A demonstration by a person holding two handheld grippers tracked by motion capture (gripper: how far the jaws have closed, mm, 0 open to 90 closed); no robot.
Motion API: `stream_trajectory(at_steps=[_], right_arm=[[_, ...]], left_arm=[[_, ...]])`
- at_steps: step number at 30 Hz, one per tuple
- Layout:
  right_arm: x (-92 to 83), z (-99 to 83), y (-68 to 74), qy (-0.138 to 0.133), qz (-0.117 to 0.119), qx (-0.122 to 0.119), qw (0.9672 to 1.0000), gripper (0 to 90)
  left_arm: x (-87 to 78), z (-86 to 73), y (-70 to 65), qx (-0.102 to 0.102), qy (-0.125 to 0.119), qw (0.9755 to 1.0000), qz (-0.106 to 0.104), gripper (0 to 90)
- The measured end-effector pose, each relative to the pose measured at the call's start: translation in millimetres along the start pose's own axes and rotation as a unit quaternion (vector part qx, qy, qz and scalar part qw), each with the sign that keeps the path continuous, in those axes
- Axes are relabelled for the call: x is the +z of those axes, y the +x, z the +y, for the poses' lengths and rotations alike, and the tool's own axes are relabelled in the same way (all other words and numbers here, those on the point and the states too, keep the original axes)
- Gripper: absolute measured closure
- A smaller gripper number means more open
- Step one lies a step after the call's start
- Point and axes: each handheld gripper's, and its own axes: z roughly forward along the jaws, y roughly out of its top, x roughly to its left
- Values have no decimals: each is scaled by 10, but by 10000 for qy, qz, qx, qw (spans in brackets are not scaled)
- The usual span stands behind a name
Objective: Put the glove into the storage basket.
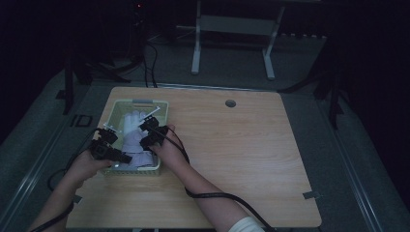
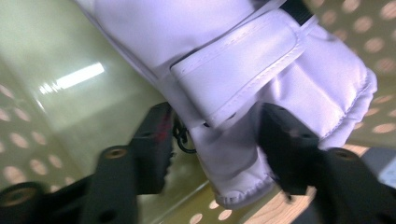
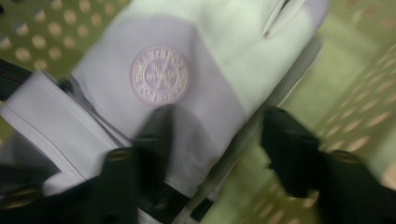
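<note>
Between my left claw (image 2: 215, 140)'s parted jaws lies the white glove (image 2: 243, 79) in the basket (image 1: 114, 110); my right claw (image 3: 215, 140) gapes wide over it too.

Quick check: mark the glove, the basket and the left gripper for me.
white glove (image 1: 133, 129): high view, on the middle of its back, inside the basket.
green basket (image 1: 140, 102): high view, on its far rim.
left gripper (image 2: 212, 135): left gripper view, between its two black jaws, astride the glove's cuff.
</note>
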Motion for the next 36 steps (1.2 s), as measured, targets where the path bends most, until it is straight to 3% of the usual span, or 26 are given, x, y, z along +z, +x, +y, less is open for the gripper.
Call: stream_trajectory(at_steps=[2, 4, 5, 6, 8, 9, 10, 12, 15, 23, 29, 36], right_arm=[[-59, 21, -29, -182, 28, -8, 9998, 372], [-129, 43, -73, -282, 105, 107, 9995, 305], [-164, 54, -96, -343, 169, 47, 9993, 285], [-164, 54, -96, -343, 169, 47, 9993, 285], [-255, 67, -124, -532, 282, 16, 9982, 228], [-318, 74, -149, -664, 425, 13, 9969, 192], [-369, 76, -157, -750, 392, -11, 9964, 194], [-433, 72, -173, -824, 345, -150, 9959, 165], [-531, 49, -221, -893, 417, -154, 9950, 161], [-683, -97, -402, -1051, 194, -315, 9938, 143], [-772, -243, -538, -1064, 156, -333, 9936, 143], [-837, -438, -629, -1070, 79, -453, 9932, 142]], left_arm=[[-72, -4, -6, 6, -225, 9997, -58, 338], [-146, -2, -32, 66, -522, 9986, 16, 216], [-178, 3, -50, 84, -676, 9977, 51, 183], [-178, 3, -50, 84, -676, 9977, 51, 162], [-251, 16, -104, 153, -1062, 9937, 334, 146], [-251, 16, -104, 153, -1062, 9937, 334, 144], [-294, 25, -154, 149, -1355, 9899, 386, 139], [-326, 29, -232, 245, -1603, 9858, 426, 136], [-336, 26, -383, 465, -1955, 9783, 496, 81], [-245, 49, -734, 626, -2349, 9688, 491, 82], [-101, 95, -927, 826, -2266, 9697, 400, 82], [19, 103, -1152, 1091, -2294, 9666, 351, 85]])
